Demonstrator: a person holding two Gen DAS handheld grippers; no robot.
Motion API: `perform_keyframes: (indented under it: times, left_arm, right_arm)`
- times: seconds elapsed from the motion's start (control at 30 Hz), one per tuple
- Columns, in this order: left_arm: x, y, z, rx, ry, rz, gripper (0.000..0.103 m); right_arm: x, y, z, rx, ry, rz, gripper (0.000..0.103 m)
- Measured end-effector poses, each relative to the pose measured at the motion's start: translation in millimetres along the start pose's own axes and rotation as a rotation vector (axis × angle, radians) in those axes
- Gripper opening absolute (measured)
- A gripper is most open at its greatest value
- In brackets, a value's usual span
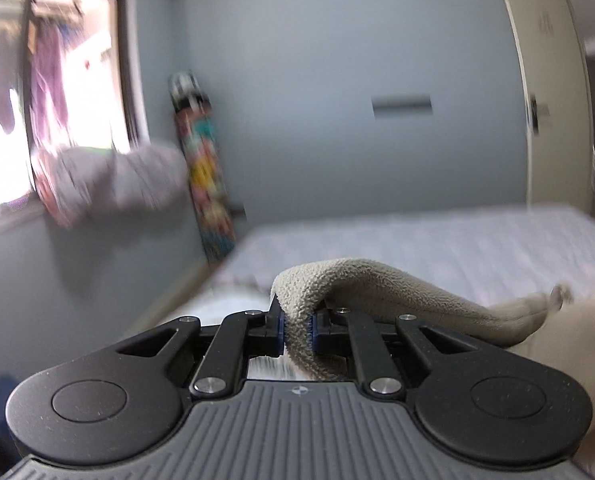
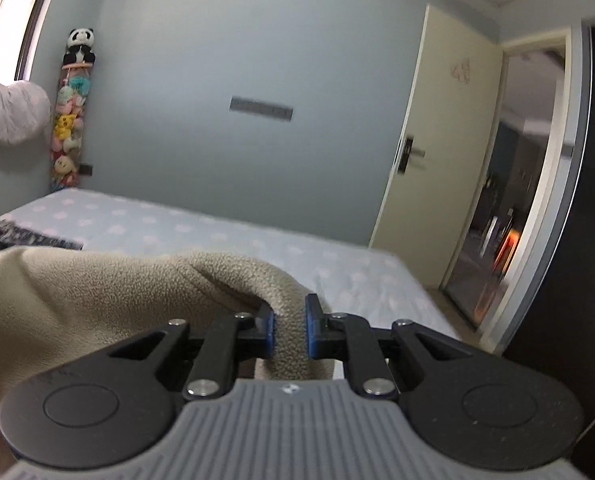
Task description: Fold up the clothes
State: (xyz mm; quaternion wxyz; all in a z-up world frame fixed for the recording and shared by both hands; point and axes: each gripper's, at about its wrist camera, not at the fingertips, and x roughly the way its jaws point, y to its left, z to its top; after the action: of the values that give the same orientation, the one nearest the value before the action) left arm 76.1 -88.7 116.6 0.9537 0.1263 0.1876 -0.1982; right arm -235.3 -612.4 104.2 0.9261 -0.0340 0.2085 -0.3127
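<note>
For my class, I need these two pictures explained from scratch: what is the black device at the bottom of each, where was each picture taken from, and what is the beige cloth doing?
There is no robot here. A person holds a two-finger gripper in each hand, and a wide-angle camera on each gripper looks forward along its fingers. One picture comes from the left gripper, the other from the right gripper; the black linkages and grey ribbed plate are the tool itself.

Both grippers are shut on the same beige fleece garment, each pinching a fold of it between blue pads. The fleece hangs between the two, above a bed with a pale spotted sheet. Something dark and patterned lies at the bed's left edge; it is too unclear to name.

Behind are a blue-grey wall, a window, an open door, and a column of soft toys topped by a panda.
</note>
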Motion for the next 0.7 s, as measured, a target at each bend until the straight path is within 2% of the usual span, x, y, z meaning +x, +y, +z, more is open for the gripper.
perform_keyframes:
  times: [0.17,0.5,0.57,0.7]
  left_arm:
    - [34,7,-71,0.018,0.255,-0.007,0.010]
    - [37,5,-186,0.071,0.609,-0.061,0.011]
    - [35,1,-202,0.110,0.659,-0.087,0.014]
    - [23,-7,-208,0.203,0.693,-0.120,0.018]
  right_arm:
    - [-21,-5,-66,-0.066,0.182,0.053,0.016]
    - [-31,-1,-163,-0.147,0.559,0.129,0.018]
    - [-32,4,-174,-0.190,0.592,0.133,0.020]
    - [-46,8,-169,-0.223,0.584,0.149,0.030]
